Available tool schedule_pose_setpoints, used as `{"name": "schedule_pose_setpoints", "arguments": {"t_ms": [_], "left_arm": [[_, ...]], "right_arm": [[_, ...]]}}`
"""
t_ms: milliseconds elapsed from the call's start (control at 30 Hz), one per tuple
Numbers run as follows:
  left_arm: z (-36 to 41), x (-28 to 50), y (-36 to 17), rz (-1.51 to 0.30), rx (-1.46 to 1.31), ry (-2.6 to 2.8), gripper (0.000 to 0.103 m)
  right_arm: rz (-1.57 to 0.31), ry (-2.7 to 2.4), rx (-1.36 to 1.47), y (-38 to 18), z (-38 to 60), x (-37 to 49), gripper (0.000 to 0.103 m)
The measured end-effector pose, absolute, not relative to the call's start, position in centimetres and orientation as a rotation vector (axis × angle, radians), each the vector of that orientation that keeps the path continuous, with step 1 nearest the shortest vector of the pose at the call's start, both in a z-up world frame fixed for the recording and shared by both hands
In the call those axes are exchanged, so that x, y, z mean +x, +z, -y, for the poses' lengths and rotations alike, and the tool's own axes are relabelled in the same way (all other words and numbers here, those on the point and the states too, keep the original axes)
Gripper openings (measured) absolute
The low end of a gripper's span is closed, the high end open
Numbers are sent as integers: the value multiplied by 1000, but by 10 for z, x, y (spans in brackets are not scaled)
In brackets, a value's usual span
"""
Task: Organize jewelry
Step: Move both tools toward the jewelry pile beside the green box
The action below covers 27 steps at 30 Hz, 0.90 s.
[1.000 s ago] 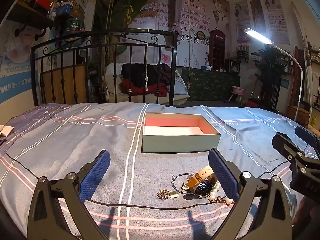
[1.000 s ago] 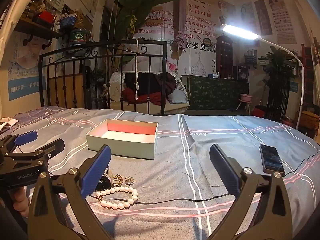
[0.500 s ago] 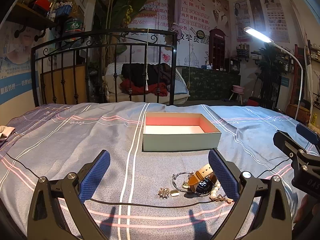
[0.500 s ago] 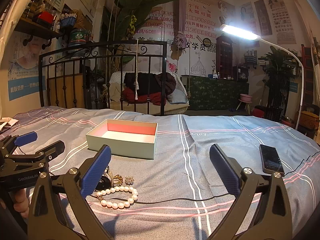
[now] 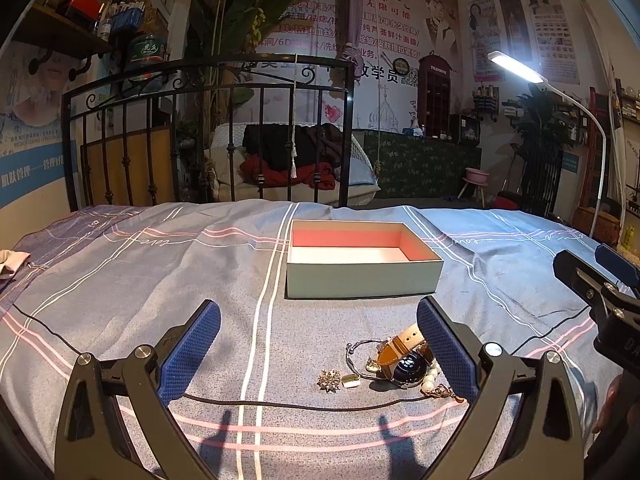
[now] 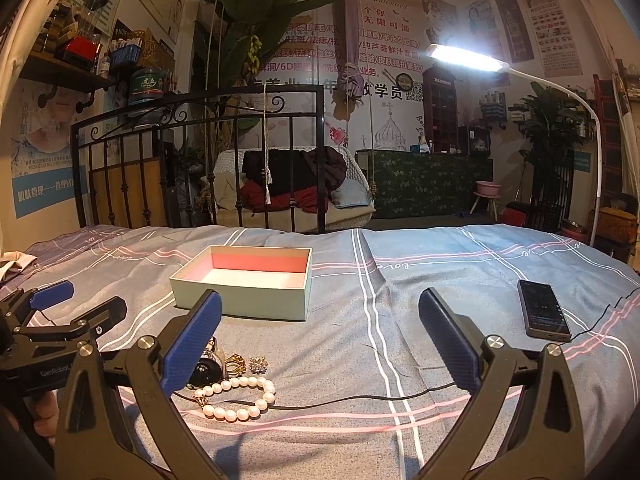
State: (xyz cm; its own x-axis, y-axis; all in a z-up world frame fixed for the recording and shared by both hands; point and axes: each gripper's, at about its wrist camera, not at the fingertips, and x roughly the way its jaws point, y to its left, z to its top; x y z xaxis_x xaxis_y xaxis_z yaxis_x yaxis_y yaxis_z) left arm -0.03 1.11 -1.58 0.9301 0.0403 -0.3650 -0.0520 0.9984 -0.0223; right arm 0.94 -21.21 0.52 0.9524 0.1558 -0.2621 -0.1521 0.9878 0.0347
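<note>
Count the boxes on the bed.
1. The open box with the pink lining sits mid-bed, beyond the jewelry pile. No lid or second box shows, though the hand-held gripper frames hide the near edge.

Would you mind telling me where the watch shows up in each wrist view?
Left wrist: the watch lies lower right of centre, beside the right finger, tan strap up.
Right wrist: only its dark face peeks out lower left, behind the left finger, by the pearl bracelet.
Shared landmark: the open box beyond it.
</note>
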Motion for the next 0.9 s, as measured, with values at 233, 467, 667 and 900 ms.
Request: {"name": "schedule_pose_setpoints", "arguments": {"t_ms": [233, 467, 667, 900], "left_arm": [[-12, -1, -20, -376, -31, 51, 96], [-14, 0, -24, -399, -30, 43, 96], [-22, 2, -33, -442, -26, 60, 96], [-25, 1, -30, -439, -31, 66, 96]], "right_arm": [[-265, 160, -28, 1, 206, 9, 97], [-317, 206, -28, 0, 203, 12, 97], [-296, 200, -39, -6, 201, 14, 97], [-318, 199, -55, -6, 197, 18, 97]]}}
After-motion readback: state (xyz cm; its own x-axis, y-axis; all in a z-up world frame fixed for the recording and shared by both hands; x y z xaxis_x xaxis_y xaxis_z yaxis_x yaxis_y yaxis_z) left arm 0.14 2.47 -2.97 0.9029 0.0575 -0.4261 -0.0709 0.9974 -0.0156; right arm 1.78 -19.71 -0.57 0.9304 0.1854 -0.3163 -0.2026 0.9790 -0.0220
